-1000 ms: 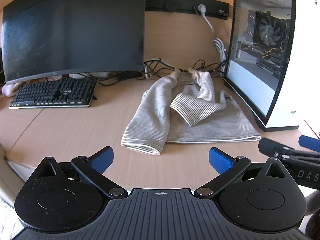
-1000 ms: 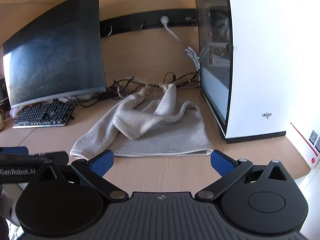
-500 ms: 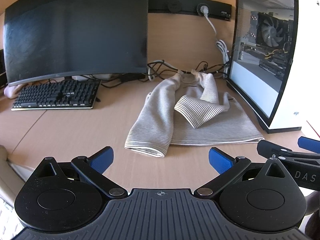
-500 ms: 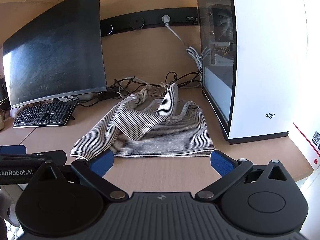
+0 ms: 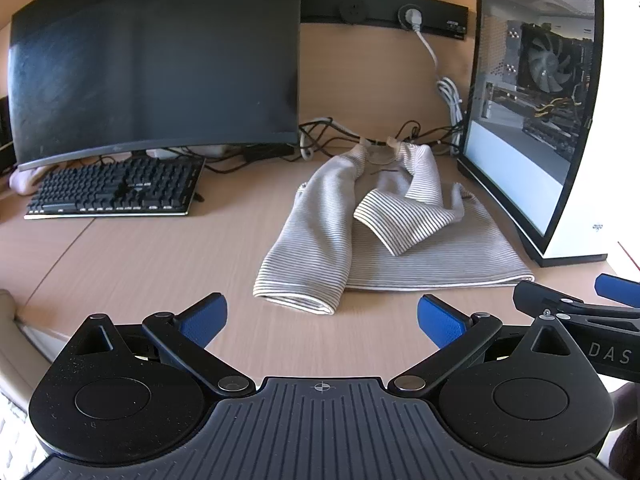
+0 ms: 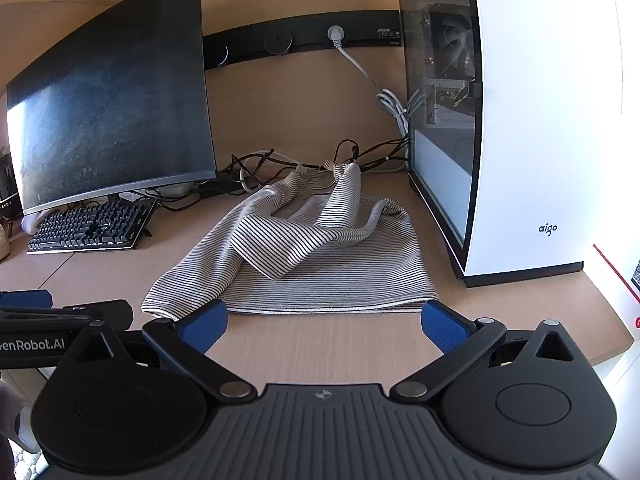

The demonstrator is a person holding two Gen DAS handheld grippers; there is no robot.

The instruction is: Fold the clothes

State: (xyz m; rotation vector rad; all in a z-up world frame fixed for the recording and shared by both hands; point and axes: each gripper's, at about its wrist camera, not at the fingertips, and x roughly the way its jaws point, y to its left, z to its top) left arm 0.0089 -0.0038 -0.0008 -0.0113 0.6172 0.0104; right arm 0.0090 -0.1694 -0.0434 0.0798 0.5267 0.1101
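The left gripper (image 5: 322,320) is hovering over the near edge of the wooden desk (image 5: 120,264), its blue-padded fingers (image 5: 202,320) spread wide and gripping nothing. The right gripper (image 6: 324,322) is hanging just beside it, likewise spread apart and empty, its pads sitting close to the near hem of the striped long-sleeved shirt (image 6: 320,272).

The striped long-sleeved shirt (image 5: 420,256) is lying on the desk between the curved monitor (image 5: 156,64) and the white PC case (image 5: 560,120), with its collar pointing toward the tangle of cables (image 5: 340,136) at the back. One sleeve is stretching down the shirt's left side toward the grippers; the other is lying bent across the chest. A black keyboard (image 5: 116,190) is sitting below the monitor, well apart from the shirt.
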